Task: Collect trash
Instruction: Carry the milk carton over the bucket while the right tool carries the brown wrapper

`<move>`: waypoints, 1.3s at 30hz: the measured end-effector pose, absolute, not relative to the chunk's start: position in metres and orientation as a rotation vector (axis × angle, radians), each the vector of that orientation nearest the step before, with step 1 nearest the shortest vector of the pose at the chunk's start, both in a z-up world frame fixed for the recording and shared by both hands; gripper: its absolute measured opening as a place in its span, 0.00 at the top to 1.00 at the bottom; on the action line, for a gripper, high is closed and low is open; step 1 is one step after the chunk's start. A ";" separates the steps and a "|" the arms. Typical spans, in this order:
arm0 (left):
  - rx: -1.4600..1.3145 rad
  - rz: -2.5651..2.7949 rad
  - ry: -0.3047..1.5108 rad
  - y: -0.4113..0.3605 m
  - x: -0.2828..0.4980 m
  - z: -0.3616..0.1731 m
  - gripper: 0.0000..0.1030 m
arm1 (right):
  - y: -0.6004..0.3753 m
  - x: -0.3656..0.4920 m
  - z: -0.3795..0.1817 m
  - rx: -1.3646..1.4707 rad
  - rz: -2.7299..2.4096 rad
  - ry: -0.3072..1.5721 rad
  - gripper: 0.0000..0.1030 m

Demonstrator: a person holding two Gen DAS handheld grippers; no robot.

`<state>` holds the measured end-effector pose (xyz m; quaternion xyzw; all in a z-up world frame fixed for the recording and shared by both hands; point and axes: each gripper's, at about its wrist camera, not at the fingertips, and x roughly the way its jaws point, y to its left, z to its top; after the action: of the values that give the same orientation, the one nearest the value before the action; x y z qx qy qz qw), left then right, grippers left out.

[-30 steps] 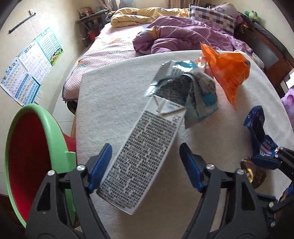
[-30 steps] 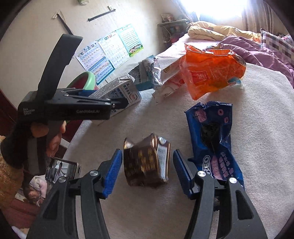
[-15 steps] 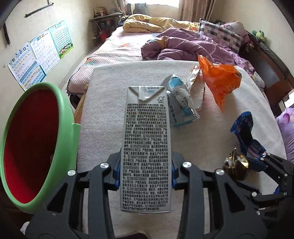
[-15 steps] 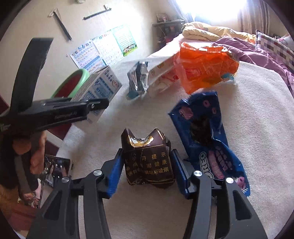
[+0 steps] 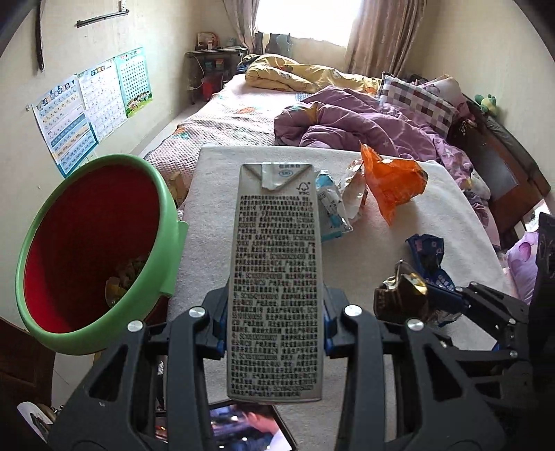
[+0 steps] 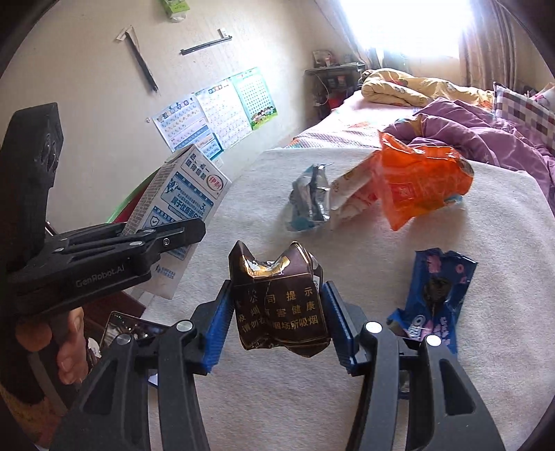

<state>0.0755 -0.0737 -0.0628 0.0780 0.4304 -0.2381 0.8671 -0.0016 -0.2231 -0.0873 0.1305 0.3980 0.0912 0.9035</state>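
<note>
Pale, nubby cloth over the table (image 5: 433, 222), in a bedroom. Nearest, at 6 o'clock in the left view: left gripper (image 5: 275, 322), blue pads pressed to both narrow sides of a flat grey milk carton (image 5: 275, 274) dense with black print, raised off the cloth. At 9 o'clock, just beside the table edge: green bin (image 5: 166, 222), red inside, scraps at its bottom. At 3 o'clock: right gripper (image 6: 277, 326), clamped on a crumpled brown foil cigarette pack (image 6: 281, 305) with gold lettering. Further out at 2 o'clock: glossy blue cookie wrapper (image 6: 437, 291) lying flat. Beyond, toward 12 o'clock: silver-and-blue foil pouch (image 6: 310, 199), white wrapper (image 6: 353, 194) and translucent orange bag (image 6: 419, 184) touching in a row. Farthest: bed (image 5: 236, 114) with purple and yellow quilts, wall charts (image 5: 97, 100), bright curtained window (image 5: 305, 20). Only from the right view: carton's blue-and-white front panel, bare fingers (image 6: 69, 350) on the left handle.
</note>
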 end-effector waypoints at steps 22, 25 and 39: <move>0.089 -0.397 0.839 0.010 0.091 -0.043 0.65 | -0.159 0.020 -0.050 0.246 0.252 0.745 0.51; 0.083 -0.398 0.835 0.018 0.093 -0.042 0.65 | -0.149 0.024 -0.048 0.245 0.255 0.741 0.51; 0.079 -0.409 0.828 0.045 0.106 -0.042 0.65 | -0.122 0.038 -0.050 0.244 0.247 0.738 0.51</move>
<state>0.1062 0.0447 -0.0416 0.0382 0.3995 -0.1972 0.8944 0.0376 -0.1220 -0.0496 0.1185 0.3588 0.1202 0.9180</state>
